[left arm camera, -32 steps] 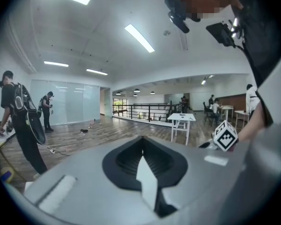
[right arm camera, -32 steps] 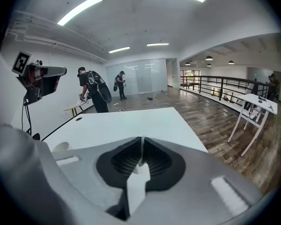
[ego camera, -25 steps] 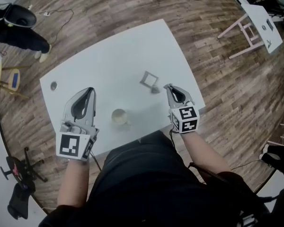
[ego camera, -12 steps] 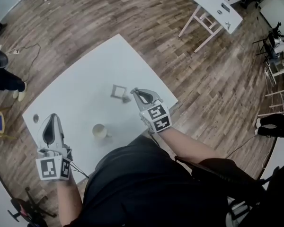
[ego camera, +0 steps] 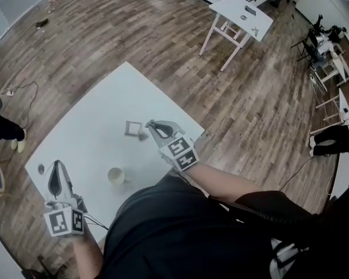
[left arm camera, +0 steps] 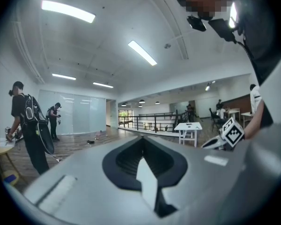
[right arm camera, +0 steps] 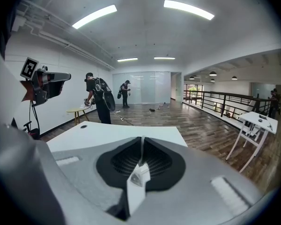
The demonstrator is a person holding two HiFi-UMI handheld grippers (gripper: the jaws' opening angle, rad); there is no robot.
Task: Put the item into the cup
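We find the small pale grey item point(right arm camera: 139, 173) pinched between the jaws of the right gripper point(right arm camera: 141, 146). In the right gripper view the two black pads close on it and meet in a thin line just beyond it, so this gripper is clamped on the item and nothing else. In the head view we see that gripper point(ego camera: 148, 123) over the right part of the flat white rectangular table point(ego camera: 93, 127), with its tip just beside a small pale square piece point(ego camera: 132, 128) that lies flat on the tabletop. At that size we cannot pick the item out with any certainty. The small cream round cup point(ego camera: 116, 175) stands upright on the table near the edge closest to the person. It sits between the two grippers and apart from both, and the item is not in it. The left gripper point(ego camera: 57, 165) is at the table's near left edge, well apart from the cup. In the left gripper view its jaws point(left arm camera: 142, 144) are pressed together with nothing between them. Around the table we see brown wooden plank flooring point(ego camera: 134, 34) and a second white table on splayed legs point(ego camera: 238, 13) farther off. In the right gripper view a person carrying a dark backpack point(right arm camera: 100, 97) bends beside a small round yellow table point(right arm camera: 77, 110).
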